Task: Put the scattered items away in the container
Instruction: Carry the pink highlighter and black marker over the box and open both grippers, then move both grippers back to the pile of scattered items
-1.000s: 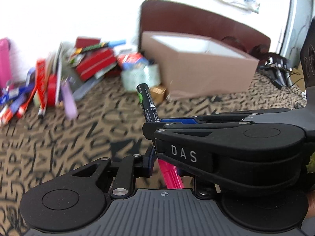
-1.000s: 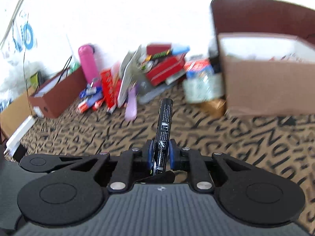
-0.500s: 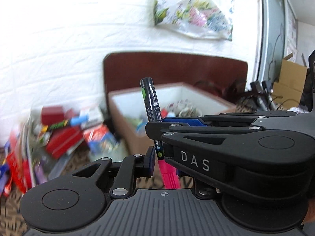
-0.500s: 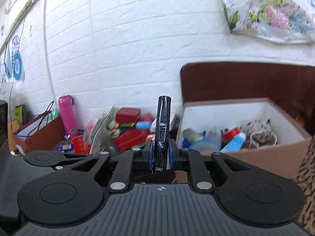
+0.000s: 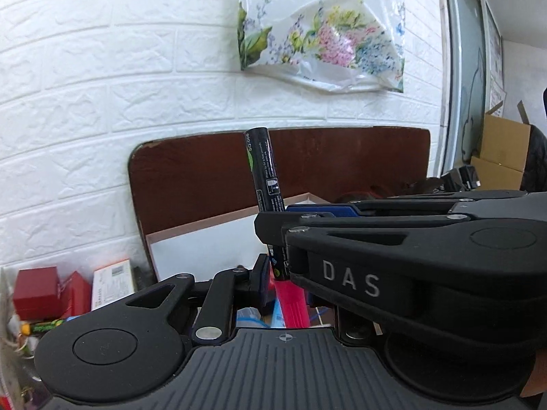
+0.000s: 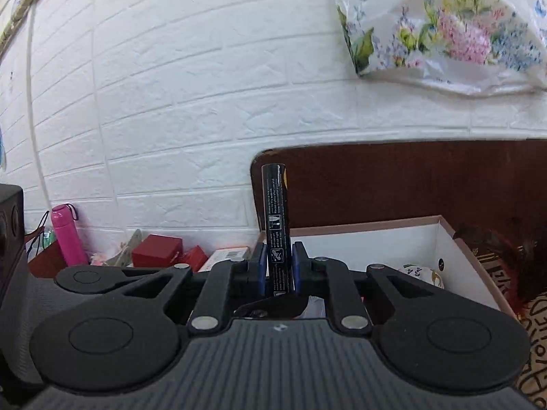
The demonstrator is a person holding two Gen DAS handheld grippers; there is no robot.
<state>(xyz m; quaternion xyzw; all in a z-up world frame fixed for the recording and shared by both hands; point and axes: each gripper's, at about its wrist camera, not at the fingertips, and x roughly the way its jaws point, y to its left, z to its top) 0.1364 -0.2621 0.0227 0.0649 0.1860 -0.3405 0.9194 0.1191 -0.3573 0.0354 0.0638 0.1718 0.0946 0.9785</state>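
My right gripper (image 6: 278, 266) is shut on a black marker (image 6: 276, 212) that stands upright between its blue pads. The same black marker (image 5: 265, 177) shows in the left wrist view, and the right gripper's black body (image 5: 393, 266) crosses that view in front. My left gripper (image 5: 270, 282) sits just below it, near the marker's pink end (image 5: 290, 305); the right gripper hides its right finger, so its grip is unclear. Both are raised at the open cardboard box (image 6: 441, 239), which holds several items (image 6: 422, 273).
A brown board (image 6: 410, 184) leans on the white brick wall behind the box. Left of the box lie red boxes (image 6: 155, 254), a pink bottle (image 6: 66, 234) and other clutter. A floral plastic bag (image 5: 321, 48) hangs on the wall.
Both grippers have risen and tilted up from the patterned tabletop and moved closer to the box, carrying the marker. The box's inside has mostly dropped below the view.
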